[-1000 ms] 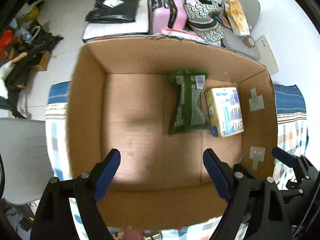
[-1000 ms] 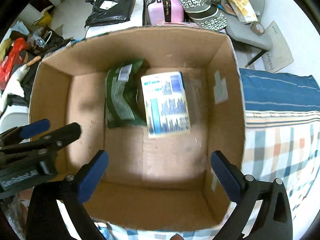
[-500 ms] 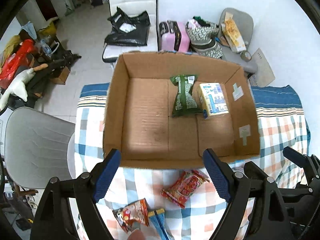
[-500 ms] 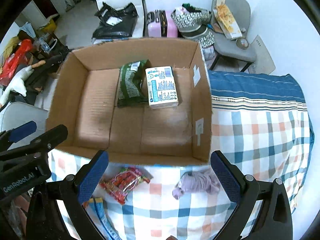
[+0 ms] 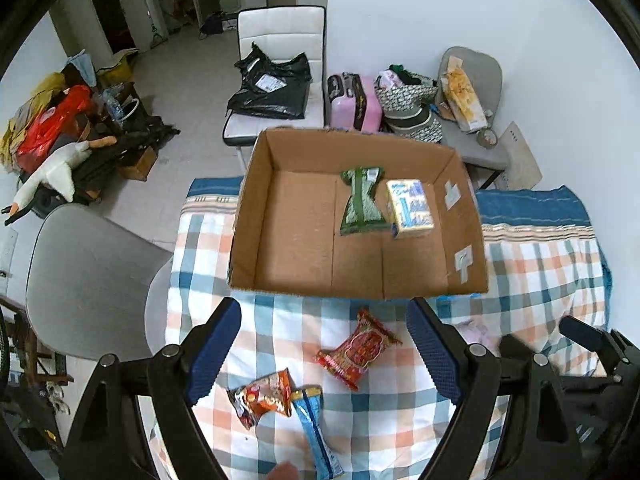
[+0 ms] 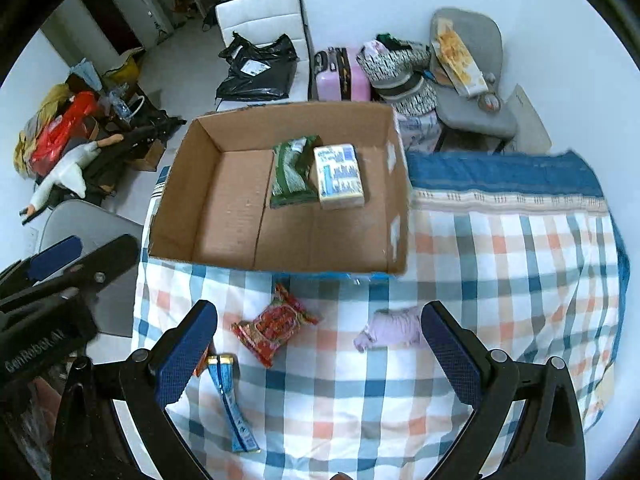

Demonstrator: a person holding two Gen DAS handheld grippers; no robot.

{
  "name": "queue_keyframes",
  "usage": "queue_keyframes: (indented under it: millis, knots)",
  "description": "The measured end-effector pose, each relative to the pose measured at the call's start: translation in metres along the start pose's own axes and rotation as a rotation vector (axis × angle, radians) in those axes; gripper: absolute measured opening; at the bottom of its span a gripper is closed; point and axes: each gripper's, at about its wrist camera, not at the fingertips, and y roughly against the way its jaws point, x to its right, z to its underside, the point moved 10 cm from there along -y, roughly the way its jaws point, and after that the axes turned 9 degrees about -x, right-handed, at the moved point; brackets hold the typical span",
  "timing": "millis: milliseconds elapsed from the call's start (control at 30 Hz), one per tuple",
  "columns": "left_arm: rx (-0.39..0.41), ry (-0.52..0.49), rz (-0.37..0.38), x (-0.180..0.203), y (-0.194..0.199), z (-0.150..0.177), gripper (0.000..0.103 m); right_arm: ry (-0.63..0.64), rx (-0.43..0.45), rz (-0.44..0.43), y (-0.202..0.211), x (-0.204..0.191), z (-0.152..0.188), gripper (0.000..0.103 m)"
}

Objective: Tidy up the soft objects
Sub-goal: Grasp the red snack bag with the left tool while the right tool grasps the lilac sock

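An open cardboard box (image 5: 256, 240) (image 6: 176, 208) sits on a checked cloth. Inside lie a green packet (image 5: 360, 200) (image 6: 290, 174) and a white-blue tissue pack (image 5: 410, 208) (image 6: 339, 176). On the cloth in front lie a red snack packet (image 5: 358, 350) (image 6: 274, 326), an orange-red packet (image 5: 266, 396), a blue wrapper (image 5: 318, 432) (image 6: 232, 404) and a small lilac cloth (image 6: 394, 328). My left gripper (image 5: 324, 352) is open and empty above the packets. My right gripper (image 6: 318, 356) is open and empty above the cloth, between the red packet and the lilac cloth.
A grey chair (image 5: 84, 280) stands left of the table. Behind the box are a white chair with a black bag (image 5: 276, 88), a pink suitcase (image 5: 354, 102) and a grey chair with bags (image 5: 468, 100). Clutter and a toy goose (image 5: 56, 168) lie on the floor at left.
Both grippers have pulled back and up from over the box. The cloth and the loose packets in front of the box have come into view. Both stay open and empty.
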Motion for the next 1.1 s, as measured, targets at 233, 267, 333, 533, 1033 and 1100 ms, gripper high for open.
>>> queue_keyframes:
  millis: [233, 267, 333, 533, 1033, 1100]
  knots:
    - [-0.169, -0.018, -0.032, 0.006, -0.079, 0.044, 0.084, -0.231, -0.158, -0.045, -0.062, 0.084, 0.047, 0.103]
    - [-0.195, -0.017, -0.033, 0.007, -0.092, 0.05, 0.084, -0.262, -0.185, -0.055, -0.075, 0.093, 0.052, 0.103]
    - [-0.228, -0.026, -0.048, 0.011, -0.113, 0.057, 0.084, -0.34, -0.241, -0.094, -0.106, 0.109, 0.061, 0.103]
    - [-0.283, -0.055, -0.105, 0.018, -0.162, 0.069, 0.084, -0.63, -0.33, -0.255, -0.181, 0.129, 0.071, 0.095]
    - [-0.45, -0.287, -0.138, 0.062, -0.239, 0.09, 0.084, -0.363, -0.472, -0.136, -0.212, 0.108, 0.101, 0.049]
    - [-0.437, -0.314, -0.156, 0.068, -0.245, 0.088, 0.084, -0.217, -0.517, -0.045, -0.212, 0.101, 0.112, 0.049]
